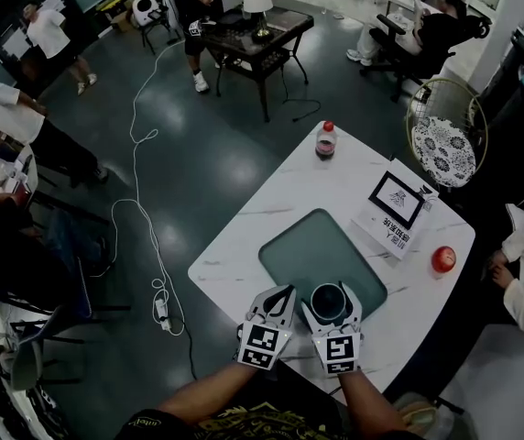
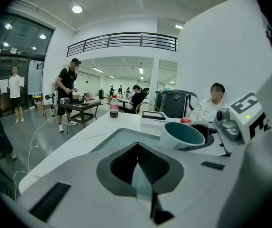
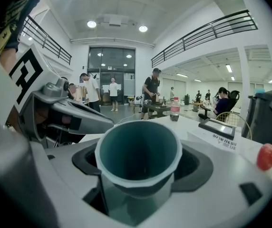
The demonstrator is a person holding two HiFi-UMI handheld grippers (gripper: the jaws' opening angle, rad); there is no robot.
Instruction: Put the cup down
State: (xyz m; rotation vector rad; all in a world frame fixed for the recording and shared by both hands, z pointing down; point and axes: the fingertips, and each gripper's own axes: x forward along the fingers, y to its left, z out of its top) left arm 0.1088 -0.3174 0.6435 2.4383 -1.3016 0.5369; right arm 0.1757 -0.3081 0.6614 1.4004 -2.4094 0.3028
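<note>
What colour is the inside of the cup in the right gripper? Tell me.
Dark teal; the cup shows best in the right gripper view.

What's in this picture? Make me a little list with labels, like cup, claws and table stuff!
Cup: the cup is teal inside and gripped by the right claw
Right claw: shut on the cup, over the near end of the green mat
Left claw: the left claw is shut, empty, right beside the other one
Table: the white table has a bottle, a box and a red round thing
</note>
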